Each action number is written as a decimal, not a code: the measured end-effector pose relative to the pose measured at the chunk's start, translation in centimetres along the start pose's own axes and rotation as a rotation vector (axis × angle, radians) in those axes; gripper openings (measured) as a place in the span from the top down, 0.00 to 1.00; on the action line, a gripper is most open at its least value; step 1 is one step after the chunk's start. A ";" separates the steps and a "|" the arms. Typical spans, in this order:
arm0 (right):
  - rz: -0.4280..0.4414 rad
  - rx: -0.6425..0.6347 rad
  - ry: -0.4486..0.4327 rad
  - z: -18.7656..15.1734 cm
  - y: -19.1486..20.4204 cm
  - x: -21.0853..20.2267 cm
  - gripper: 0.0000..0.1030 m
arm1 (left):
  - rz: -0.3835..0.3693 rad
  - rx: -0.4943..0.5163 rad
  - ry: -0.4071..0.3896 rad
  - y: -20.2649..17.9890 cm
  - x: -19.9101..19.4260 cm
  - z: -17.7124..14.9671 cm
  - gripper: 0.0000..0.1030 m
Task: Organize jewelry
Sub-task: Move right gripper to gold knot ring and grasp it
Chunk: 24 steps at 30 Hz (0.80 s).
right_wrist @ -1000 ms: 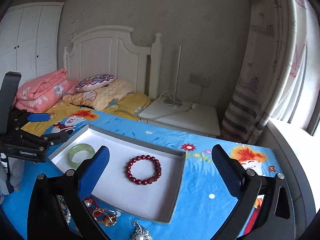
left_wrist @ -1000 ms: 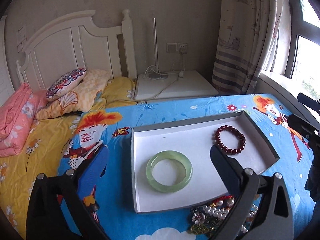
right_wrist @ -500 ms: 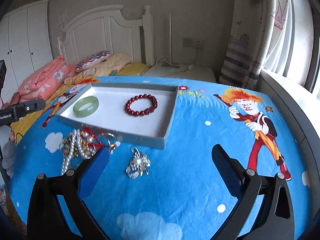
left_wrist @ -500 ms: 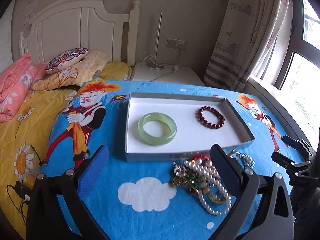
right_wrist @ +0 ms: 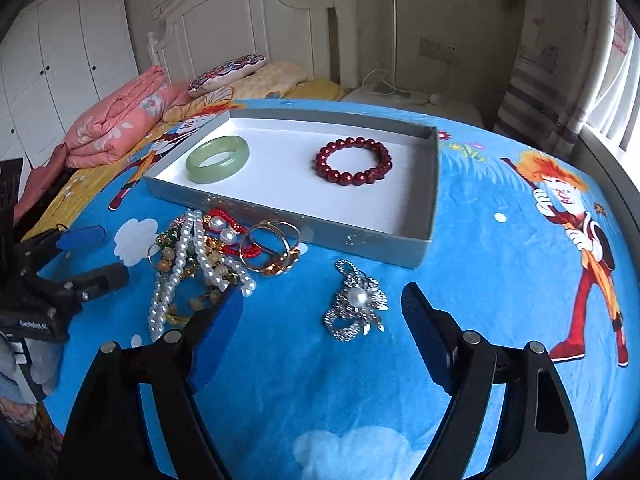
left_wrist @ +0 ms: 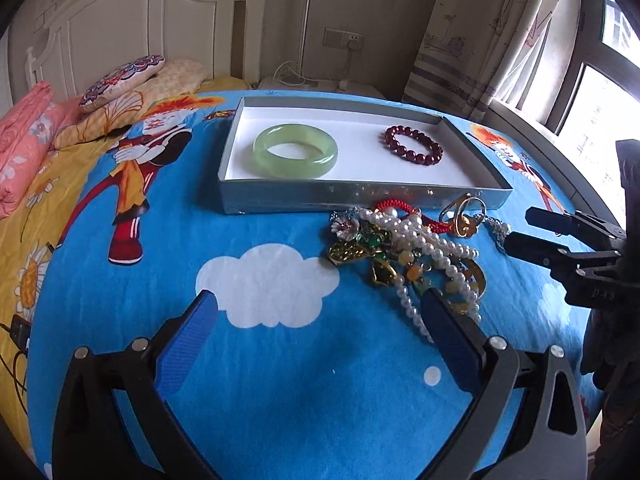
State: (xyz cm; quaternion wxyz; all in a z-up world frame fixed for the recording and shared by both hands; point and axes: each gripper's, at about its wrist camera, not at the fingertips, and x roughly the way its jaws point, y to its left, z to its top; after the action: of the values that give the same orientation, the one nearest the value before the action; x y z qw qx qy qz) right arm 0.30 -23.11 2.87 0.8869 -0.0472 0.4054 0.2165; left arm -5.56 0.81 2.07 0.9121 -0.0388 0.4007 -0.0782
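Note:
A shallow grey tray (left_wrist: 360,194) (right_wrist: 280,224) with a white floor lies on the blue blanket. In it are a green jade bangle (left_wrist: 295,156) (right_wrist: 218,159) and a dark red bead bracelet (left_wrist: 414,146) (right_wrist: 353,162). Just in front of the tray is a tangled pile of pearl strands, gold bangles and red cord (left_wrist: 408,252) (right_wrist: 208,252). A silver brooch (right_wrist: 356,306) with a pearl centre lies apart to its right. My right gripper (right_wrist: 320,296) (left_wrist: 520,230) has its jaws closing, with the brooch just ahead between the fingertips, untouched. My left gripper (left_wrist: 316,300) (right_wrist: 100,254) is open and empty, its right finger by the pile.
The blue cartoon blanket (left_wrist: 260,360) covers the near part of the bed. A folded pink quilt (right_wrist: 116,128) and pillows (left_wrist: 120,76) lie at the headboard side. A white nightstand (right_wrist: 420,100) stands beyond the tray, with curtains and a window (left_wrist: 592,92) at the right.
Both grippers have come down and tilted toward the blanket, so the pile and the brooch sit closer to the fingers. The right jaws have narrowed. The tray's contents have not moved.

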 end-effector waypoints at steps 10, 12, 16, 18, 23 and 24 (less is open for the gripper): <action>0.040 0.068 0.040 2.7 2.1 3.1 0.35 | -0.024 -0.004 -0.027 0.1 -0.5 -0.1 0.02; 0.040 0.082 0.054 2.8 2.2 3.8 0.38 | -0.029 -0.005 -0.033 0.1 -0.6 -0.1 0.02; 0.049 0.104 0.084 3.0 2.3 5.2 0.47 | -0.038 0.007 -0.042 -0.1 -0.8 -0.1 0.02; 0.044 0.102 0.074 3.0 2.4 5.3 0.58 | -0.042 0.019 -0.045 -0.4 -0.9 -0.2 0.02; 0.032 0.078 0.009 2.3 2.5 3.7 0.60 | -0.049 0.038 -0.042 -0.9 -1.1 -0.5 0.02; 0.021 0.072 -0.012 2.2 2.5 3.0 0.60 | -0.055 0.037 -0.040 -0.9 -1.1 -0.5 0.02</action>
State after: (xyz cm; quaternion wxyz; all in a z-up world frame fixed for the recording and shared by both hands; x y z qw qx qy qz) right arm 2.51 -19.23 2.29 0.8881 -0.0099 0.4080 0.2113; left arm -6.77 0.08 2.66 0.9179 -0.0344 0.3797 -0.1100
